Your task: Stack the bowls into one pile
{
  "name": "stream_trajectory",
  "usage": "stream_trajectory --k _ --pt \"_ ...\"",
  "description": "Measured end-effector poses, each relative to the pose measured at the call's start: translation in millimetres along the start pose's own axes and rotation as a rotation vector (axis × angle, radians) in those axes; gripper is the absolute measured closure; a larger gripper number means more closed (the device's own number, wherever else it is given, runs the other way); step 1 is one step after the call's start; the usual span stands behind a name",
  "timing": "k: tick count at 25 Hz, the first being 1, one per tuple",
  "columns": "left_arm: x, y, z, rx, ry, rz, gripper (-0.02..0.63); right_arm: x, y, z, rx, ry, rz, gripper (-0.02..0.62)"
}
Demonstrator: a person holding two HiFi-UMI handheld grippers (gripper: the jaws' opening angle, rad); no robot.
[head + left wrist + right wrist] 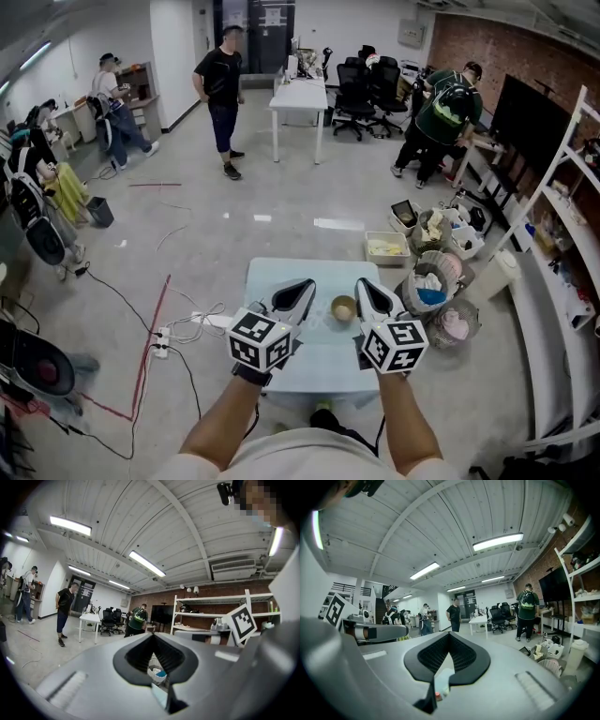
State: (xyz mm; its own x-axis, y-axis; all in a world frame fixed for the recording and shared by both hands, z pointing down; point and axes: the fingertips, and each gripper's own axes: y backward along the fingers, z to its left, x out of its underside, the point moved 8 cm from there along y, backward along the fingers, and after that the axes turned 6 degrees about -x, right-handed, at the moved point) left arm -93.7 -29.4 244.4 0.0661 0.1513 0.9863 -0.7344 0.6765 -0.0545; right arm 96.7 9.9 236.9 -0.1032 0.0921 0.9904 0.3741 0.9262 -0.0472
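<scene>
A single tan bowl [344,307] stood on the small pale desk [281,281], right of the desk's middle. Whether it was one bowl or several already nested was too small to tell. No other loose bowl showed anywhere on the desk, so the stacking looked finished, or else not supplied with more bowls.

The left hand-held gripper [306,287] hung over the desk's middle and the right hand-held gripper [363,287] over the desk's right part, with the bowl between them and touched by neither. In its own view, the left hand-held gripper [152,637] had its tips pressed together on nothing. The right hand-held gripper [449,635] was pressed together and empty too.

If another bowl were to be added, the next move would probably call for spreading one pair of jaws, pinching a rim and lowering it squarely onto the bowl.

Wire baskets [433,281] full of oddments crowded the floor just right of the desk. A power strip with cables [161,339] lay on the floor left of the desk. Neither blocked the desk top. People [221,89] and a white table [300,97] stood well beyond the desk.
</scene>
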Motion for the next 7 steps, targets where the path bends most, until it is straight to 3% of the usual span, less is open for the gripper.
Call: stream_trajectory --k 7 --pt "-3.2 -2.1 0.1 -0.003 -0.001 -0.007 0.600 -3.2 -2.1 -0.1 -0.008 0.007 0.004 0.586"
